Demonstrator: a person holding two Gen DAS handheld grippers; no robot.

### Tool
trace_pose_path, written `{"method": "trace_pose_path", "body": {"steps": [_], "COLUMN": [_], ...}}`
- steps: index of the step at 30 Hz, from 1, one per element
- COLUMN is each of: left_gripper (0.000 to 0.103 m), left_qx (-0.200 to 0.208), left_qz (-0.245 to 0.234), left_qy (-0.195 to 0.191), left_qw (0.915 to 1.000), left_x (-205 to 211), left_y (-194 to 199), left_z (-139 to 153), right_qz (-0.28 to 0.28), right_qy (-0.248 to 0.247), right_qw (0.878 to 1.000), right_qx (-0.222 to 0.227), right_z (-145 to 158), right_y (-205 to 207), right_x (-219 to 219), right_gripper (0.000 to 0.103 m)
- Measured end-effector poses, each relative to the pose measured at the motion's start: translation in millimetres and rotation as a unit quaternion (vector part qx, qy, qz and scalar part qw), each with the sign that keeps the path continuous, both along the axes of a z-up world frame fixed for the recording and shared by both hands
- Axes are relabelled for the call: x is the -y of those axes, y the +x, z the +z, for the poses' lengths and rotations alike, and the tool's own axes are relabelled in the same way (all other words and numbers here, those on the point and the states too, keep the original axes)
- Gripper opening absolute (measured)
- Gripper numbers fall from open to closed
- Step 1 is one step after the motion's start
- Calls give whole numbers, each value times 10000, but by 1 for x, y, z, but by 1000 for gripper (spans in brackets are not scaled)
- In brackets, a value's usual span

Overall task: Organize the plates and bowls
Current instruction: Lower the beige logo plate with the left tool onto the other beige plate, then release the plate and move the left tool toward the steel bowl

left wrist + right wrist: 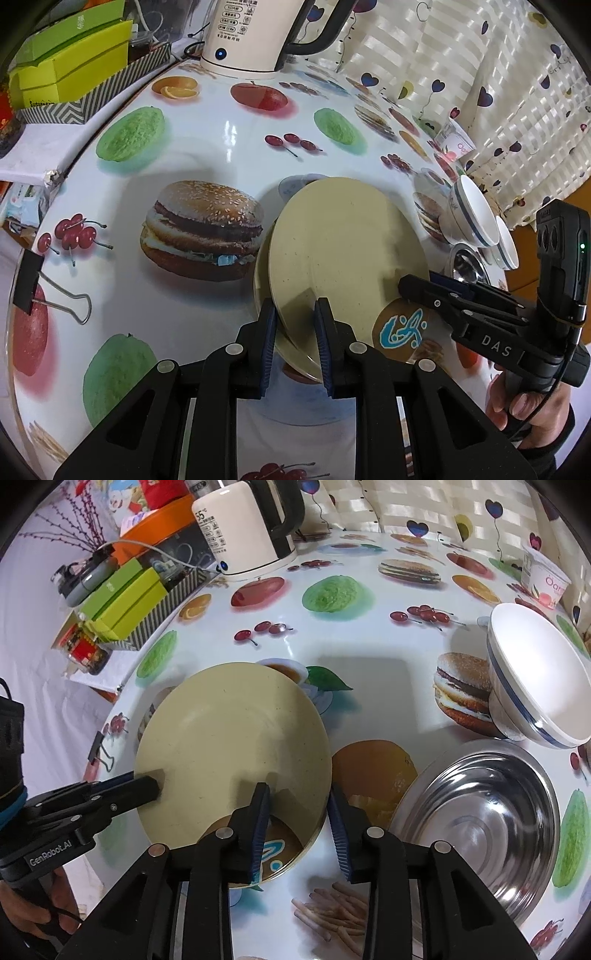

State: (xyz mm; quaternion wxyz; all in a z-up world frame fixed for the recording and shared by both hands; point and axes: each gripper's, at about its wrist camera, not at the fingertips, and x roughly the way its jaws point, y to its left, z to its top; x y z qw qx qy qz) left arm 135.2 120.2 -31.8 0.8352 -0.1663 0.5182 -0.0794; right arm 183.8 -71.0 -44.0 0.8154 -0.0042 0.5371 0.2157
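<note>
A beige plate [343, 243] is held tilted above a second beige plate with a blue logo [402, 328] on the table. My left gripper [295, 332] straddles the tilted plate's near rim with a gap showing between its blue pads; it appears in the right wrist view [147, 786] touching that plate [229, 738]. My right gripper [299, 827] is open around the plates' right rim, over the logo plate [273, 853]. A steel bowl [480, 823] and white blue-rimmed bowls [535, 679] stand to the right.
A white electric kettle [243, 528] stands at the back. A striped box with green packages [129, 598] is at the back left. A paper cup [543, 579] stands at the far right. A binder clip [40, 284] holds the fruit-print tablecloth at the left edge.
</note>
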Motion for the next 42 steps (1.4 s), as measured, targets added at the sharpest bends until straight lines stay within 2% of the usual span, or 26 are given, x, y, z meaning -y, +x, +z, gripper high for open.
{"method": "trace_pose_path", "body": {"steps": [13,14,26,33,36,42], "left_gripper": [25,28,28,30,30,30], "left_qx": [44,51,253,267,354,810], "left_qz": [102,107,194,174,273,353], "left_qy": [370,374,218,205,212,142], "left_qw": [9993,9992,9993,9993,9988,9960], "left_x": [5,5,-1,-1,-5,-8], "left_y": [-7,-8,-10,-10,-12,-27], "left_z": [2,2,6,5,8,25], "right_qz": [97,102,100,147,120,98], "right_qy": [-187,-195,-42,17,88,432], "right_qw": [9996,9996,9992,9993,9992,9974], "right_qx": [163,175,394,338,363,571], "right_z": [-2,-2,8,7,11,32], "right_y": [-2,-3,-5,-7,-7,-18], "right_x": [-6,-7,0,-1,4,22], "right_gripper": [34,34,34,34,34,34]}}
